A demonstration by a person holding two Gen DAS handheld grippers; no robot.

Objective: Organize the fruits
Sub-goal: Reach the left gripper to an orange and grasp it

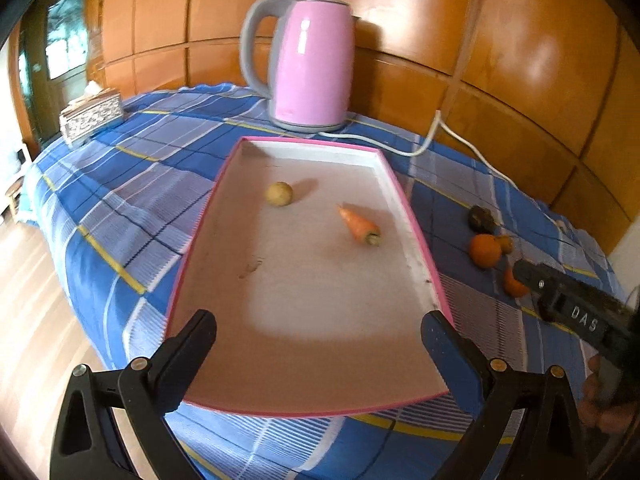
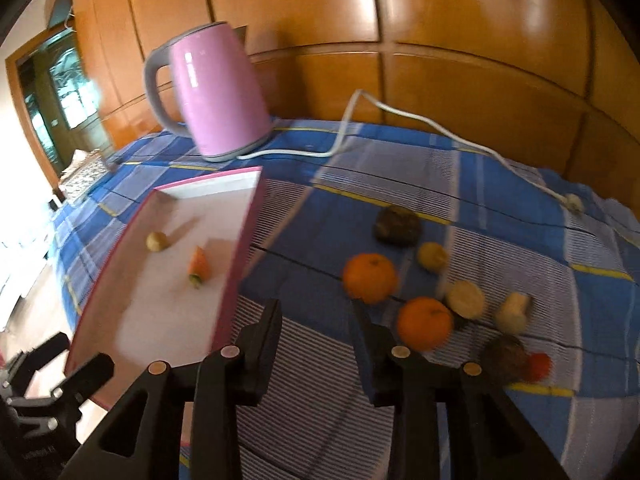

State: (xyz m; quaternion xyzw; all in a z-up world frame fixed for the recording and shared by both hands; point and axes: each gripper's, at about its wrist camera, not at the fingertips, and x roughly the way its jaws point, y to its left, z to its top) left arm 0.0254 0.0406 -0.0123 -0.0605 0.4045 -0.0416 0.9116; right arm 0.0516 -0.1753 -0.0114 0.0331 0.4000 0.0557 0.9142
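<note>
With its fingers parted and empty, the right gripper could nudge the orange just ahead rolling.

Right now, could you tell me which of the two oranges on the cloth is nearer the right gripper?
The lower orange, beside the right gripper's right finger; the other orange lies farther back, toward the pink tray.

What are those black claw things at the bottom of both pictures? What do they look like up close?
They are hand-held grippers. The left gripper has two black plastic fingers with flat, dimpled pads and brass-coloured pivot pins. The right gripper is built the same way, black with round brass-coloured pins; seen from the left wrist view, its side carries raised letters reading DAS. No cables show.
</note>
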